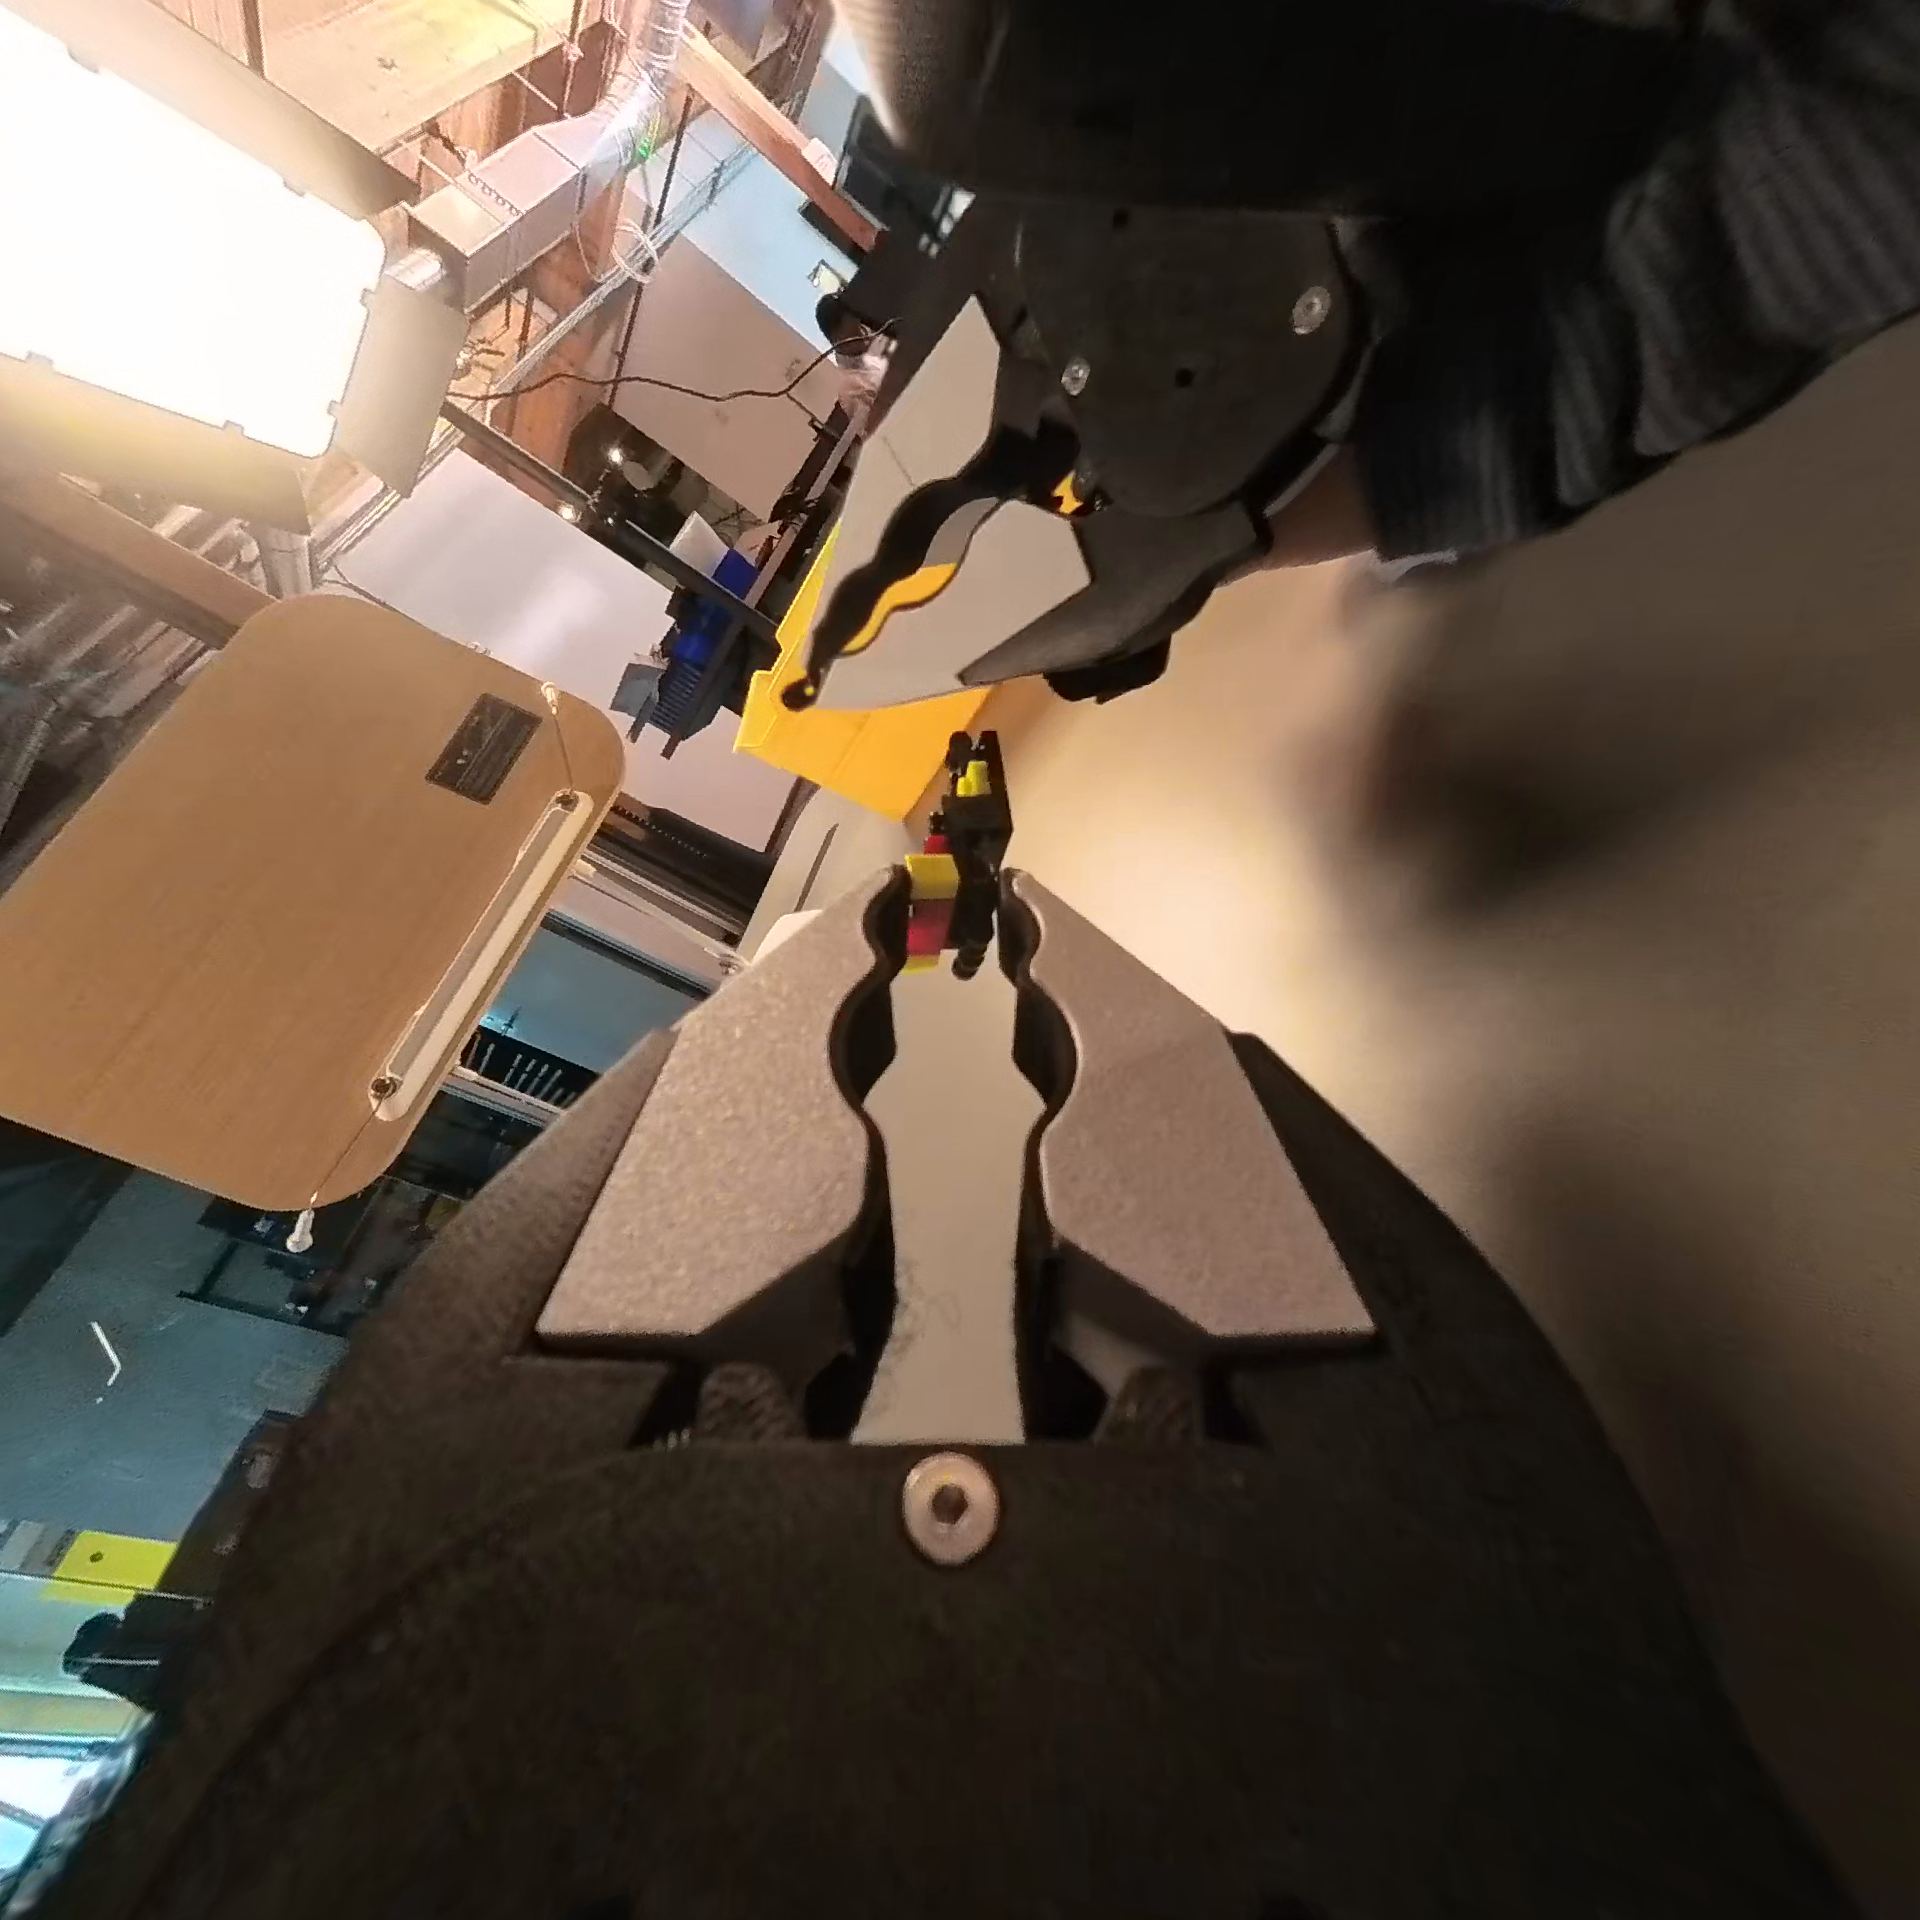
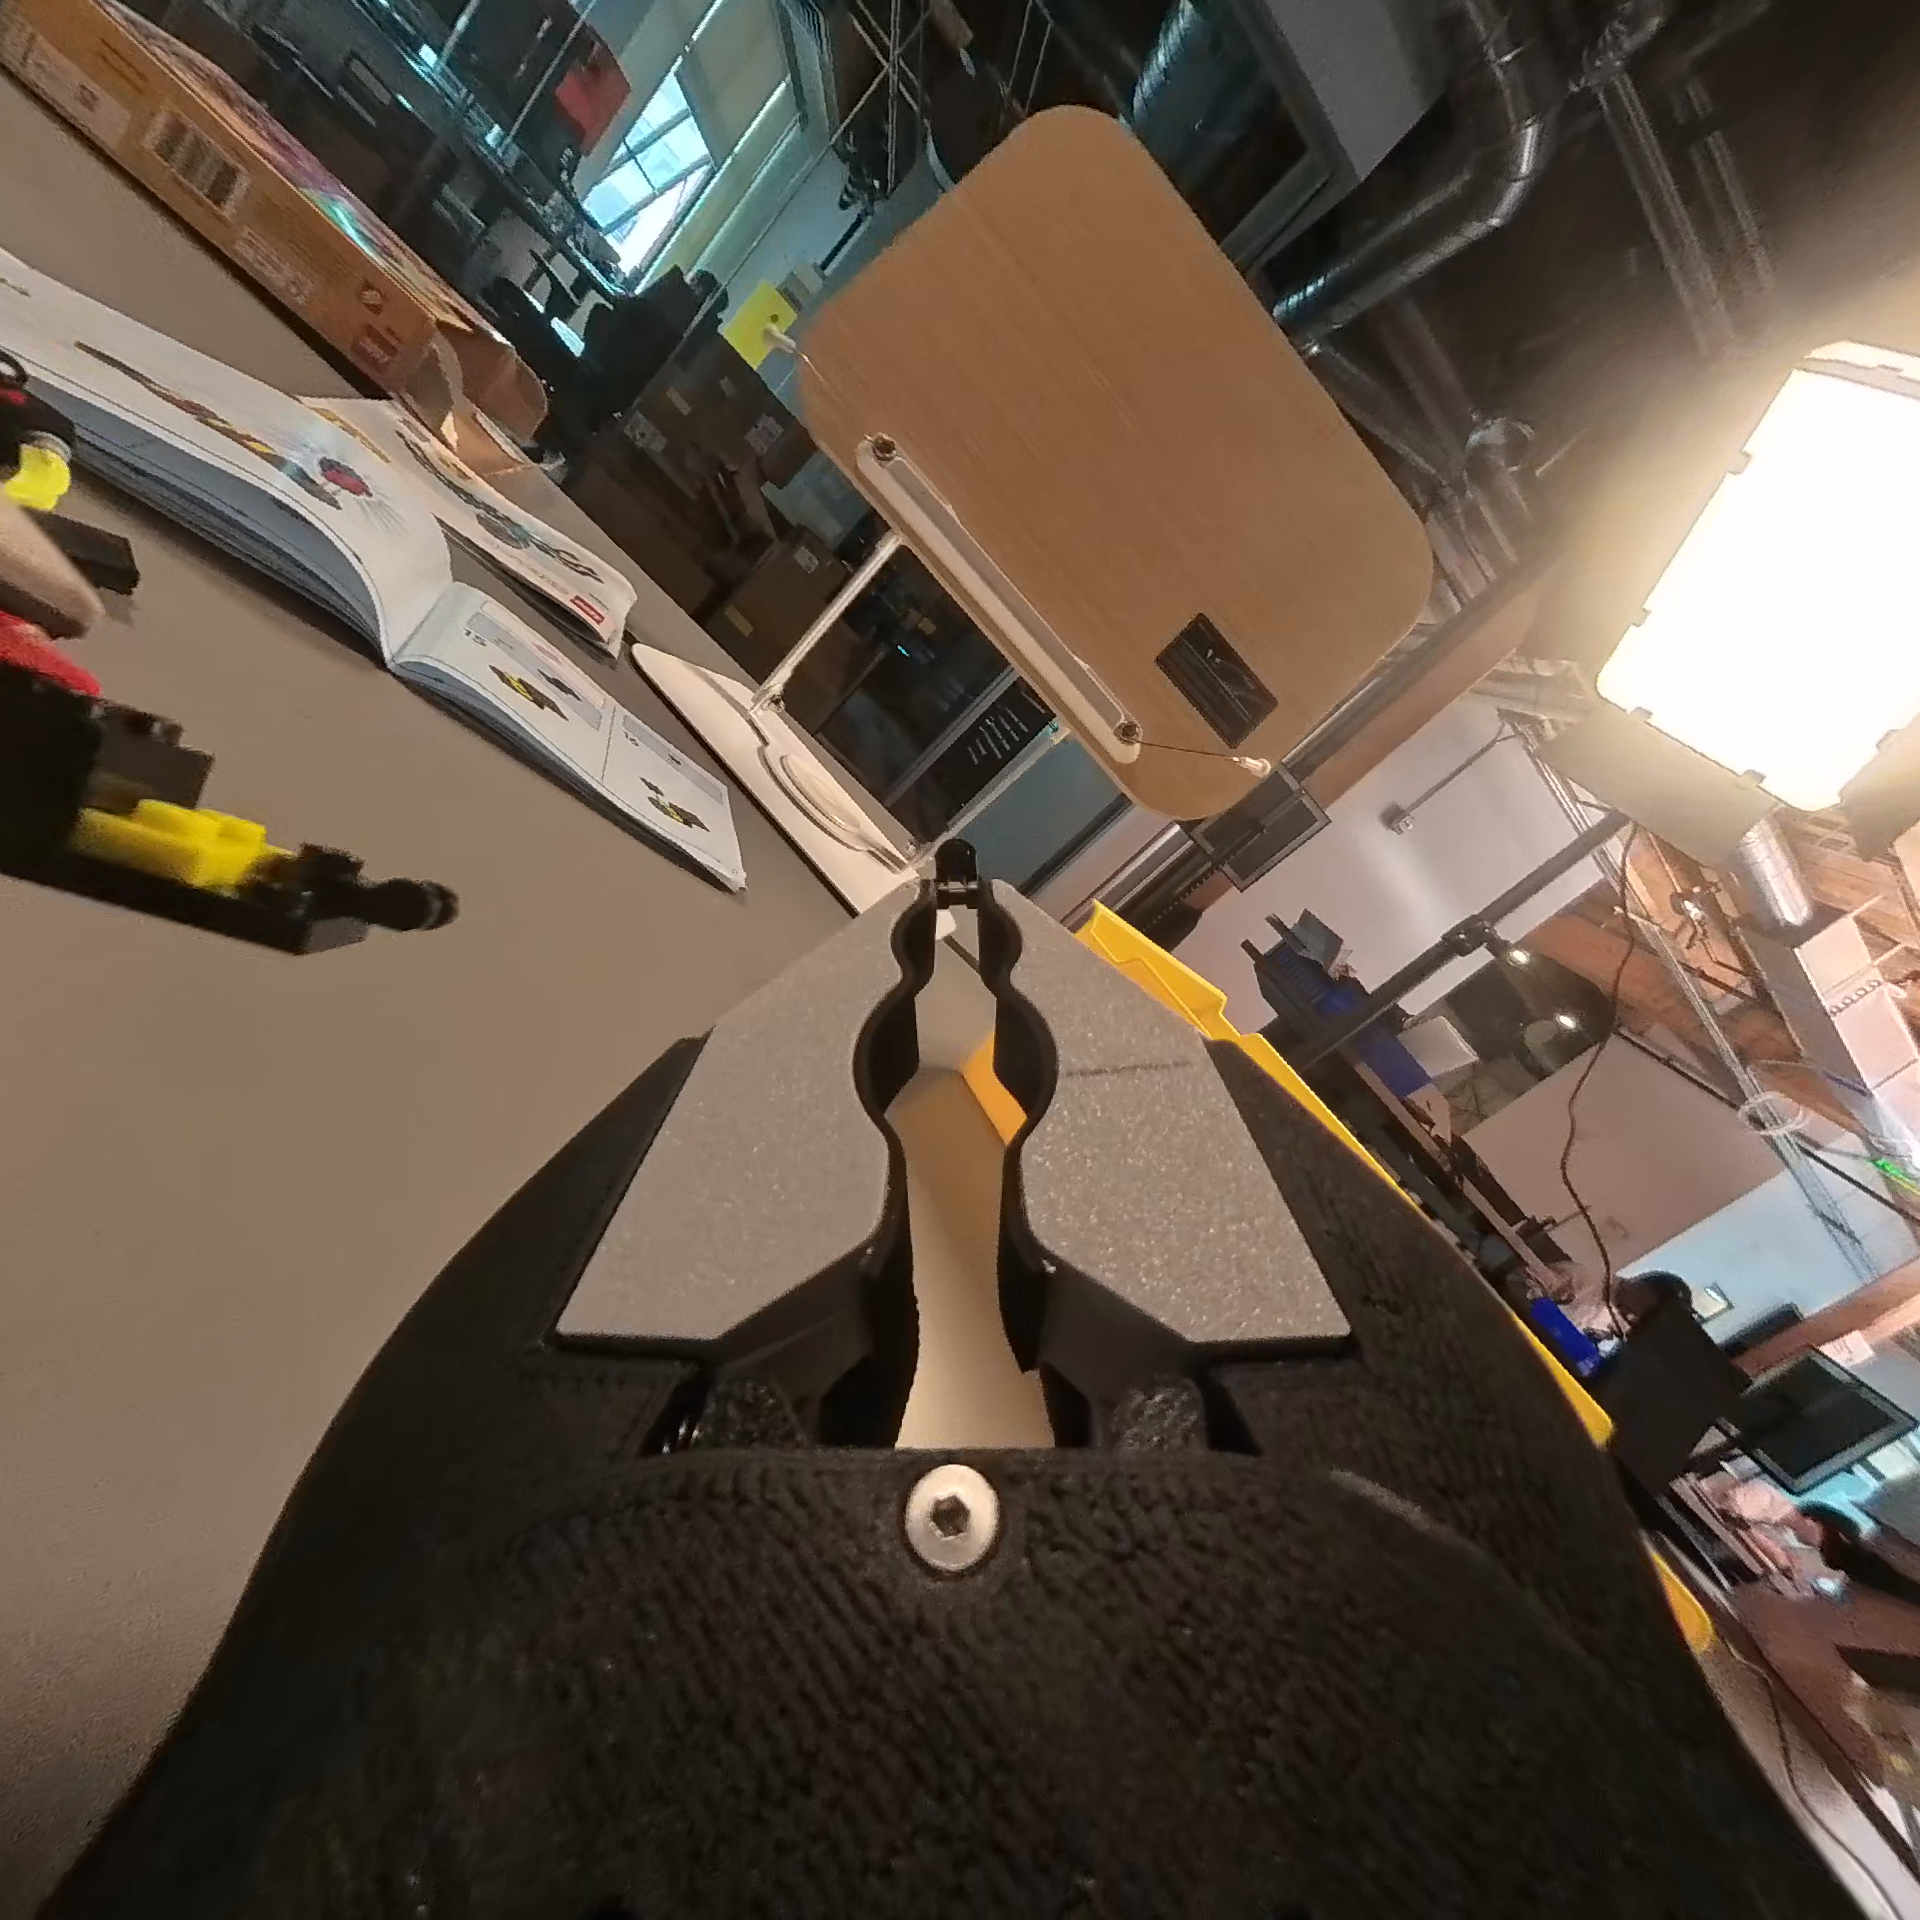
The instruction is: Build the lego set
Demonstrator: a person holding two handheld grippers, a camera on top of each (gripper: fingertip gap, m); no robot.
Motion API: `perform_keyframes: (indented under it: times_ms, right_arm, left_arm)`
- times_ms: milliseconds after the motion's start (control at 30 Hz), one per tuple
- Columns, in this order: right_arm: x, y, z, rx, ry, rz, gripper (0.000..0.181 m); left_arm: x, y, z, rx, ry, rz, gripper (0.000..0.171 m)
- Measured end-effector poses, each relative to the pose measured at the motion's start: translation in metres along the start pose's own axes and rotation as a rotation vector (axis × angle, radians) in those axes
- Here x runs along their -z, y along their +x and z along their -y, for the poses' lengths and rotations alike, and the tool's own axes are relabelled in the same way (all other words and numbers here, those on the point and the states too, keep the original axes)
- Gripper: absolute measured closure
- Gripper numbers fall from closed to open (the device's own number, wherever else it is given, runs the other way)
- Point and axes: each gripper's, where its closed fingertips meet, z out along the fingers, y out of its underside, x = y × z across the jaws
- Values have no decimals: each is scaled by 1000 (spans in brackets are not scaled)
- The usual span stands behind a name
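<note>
Two grippers, each holding a Lego piece above the tabletop [image 2: 312, 1091].

Our left gripper [image 1: 954, 902] pinches the black-yellow-red assembly [image 1: 961, 878], long axis toward 12 o'clock; our right gripper [image 2: 954, 902] clamps a small black piece [image 2: 954, 871], the assembly lying at its 9 o'clock.

Black-yellow-red lego assembly [image 1: 961, 883] pinched; tiny black piece [image 2: 954, 875] pinched separately.

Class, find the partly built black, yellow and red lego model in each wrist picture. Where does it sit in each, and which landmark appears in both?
Left wrist view: the black, yellow and red lego model sits at picture centre, clamped at the left gripper fingertips.
Right wrist view: the same model lies at the left edge, blurred and close.
Shared landmark: the tan wooden panel with a metal bar.
</note>
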Motion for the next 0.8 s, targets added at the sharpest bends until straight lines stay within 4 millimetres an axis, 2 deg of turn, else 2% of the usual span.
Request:
perform_keyframes:
  times_ms: [800]
  right_arm:
    - [-1, -12, 0, 25, 12, 62, 175]
  left_arm:
    - [-2, -1, -3, 0, -15, 17, 157]
